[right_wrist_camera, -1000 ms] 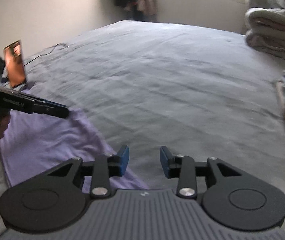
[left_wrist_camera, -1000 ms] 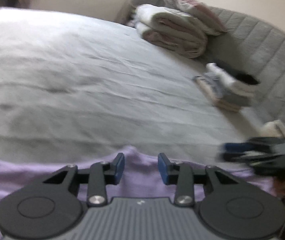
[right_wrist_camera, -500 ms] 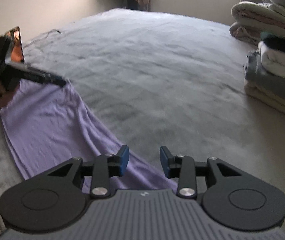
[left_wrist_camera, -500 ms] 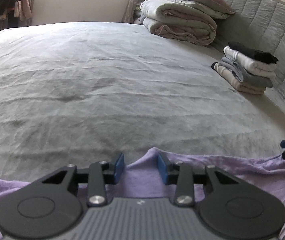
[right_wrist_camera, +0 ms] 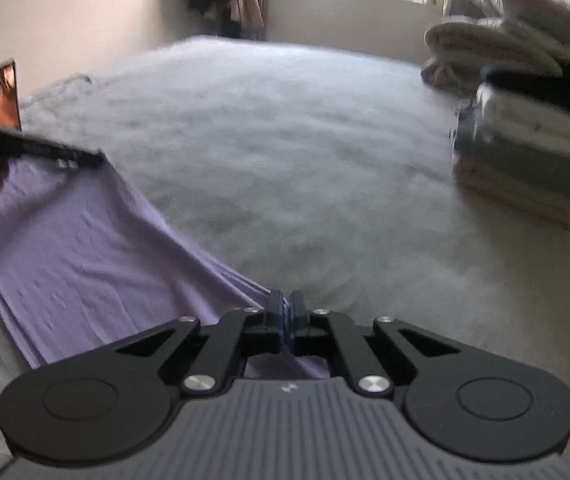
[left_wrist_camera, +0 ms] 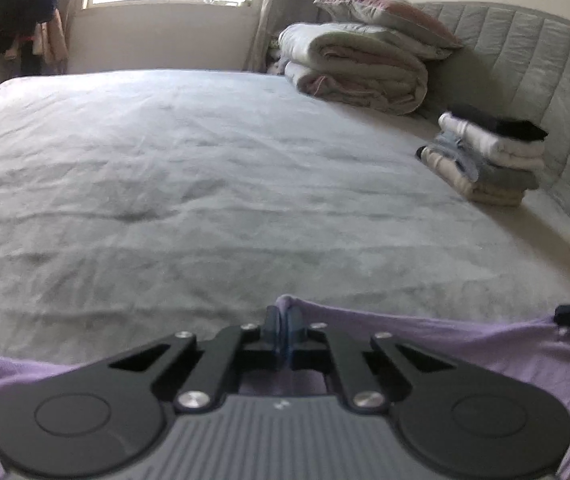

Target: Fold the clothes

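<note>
The purple garment point(right_wrist_camera: 85, 248) lay stretched on the grey bed point(left_wrist_camera: 205, 168) between my grippers, its edge pinched in my left gripper point(left_wrist_camera: 283, 322) and in my right gripper point(right_wrist_camera: 286, 314), with a stack of folded clothes point(left_wrist_camera: 489, 160) ahead to the right.

Both grippers (left point(left_wrist_camera: 284, 322), right point(right_wrist_camera: 286, 312)) have pinched shut on the purple garment point(right_wrist_camera: 85, 256).
</note>
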Action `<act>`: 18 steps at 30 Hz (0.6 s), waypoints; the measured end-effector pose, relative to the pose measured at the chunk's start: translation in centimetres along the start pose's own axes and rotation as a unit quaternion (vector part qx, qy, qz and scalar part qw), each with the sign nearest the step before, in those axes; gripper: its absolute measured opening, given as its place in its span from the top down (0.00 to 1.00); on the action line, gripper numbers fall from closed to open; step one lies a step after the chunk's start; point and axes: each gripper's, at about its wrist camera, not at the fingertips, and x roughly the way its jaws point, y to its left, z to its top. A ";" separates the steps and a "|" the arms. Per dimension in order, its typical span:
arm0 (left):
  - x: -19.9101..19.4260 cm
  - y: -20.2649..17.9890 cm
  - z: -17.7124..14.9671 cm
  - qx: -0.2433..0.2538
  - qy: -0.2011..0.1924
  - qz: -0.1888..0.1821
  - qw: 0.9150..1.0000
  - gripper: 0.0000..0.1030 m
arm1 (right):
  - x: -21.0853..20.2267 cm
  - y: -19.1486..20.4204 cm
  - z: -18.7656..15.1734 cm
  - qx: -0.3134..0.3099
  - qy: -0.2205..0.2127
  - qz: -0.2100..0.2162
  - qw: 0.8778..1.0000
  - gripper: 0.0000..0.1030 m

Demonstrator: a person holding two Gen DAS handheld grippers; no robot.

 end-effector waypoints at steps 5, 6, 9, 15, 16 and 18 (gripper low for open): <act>0.3 -1.0 -0.3 0.024 0.006 0.026 0.999 0.90 | -1.1 -0.5 0.2 0.000 -0.009 -0.024 1.000 0.72; 0.1 -1.1 -0.2 0.024 0.005 0.026 0.999 0.86 | -1.9 -1.2 0.2 0.007 -0.014 -0.022 1.000 0.65; -0.4 -1.8 0.0 0.036 0.004 0.022 0.999 0.80 | -3.6 -3.4 -0.4 0.041 -0.023 -0.035 0.998 0.59; -1.0 -4.2 0.0 0.067 -0.008 -0.009 0.998 0.79 | -4.1 -3.3 -1.9 0.036 -0.015 -0.035 0.999 0.59; -0.9 -4.7 0.1 0.069 -0.010 -0.017 0.997 0.79 | -3.9 -3.0 -1.9 0.032 -0.014 -0.033 0.999 0.59; -0.7 -5.7 0.2 0.072 -0.013 -0.033 0.997 0.79 | -3.5 -2.6 -1.8 0.026 -0.014 -0.029 0.999 0.64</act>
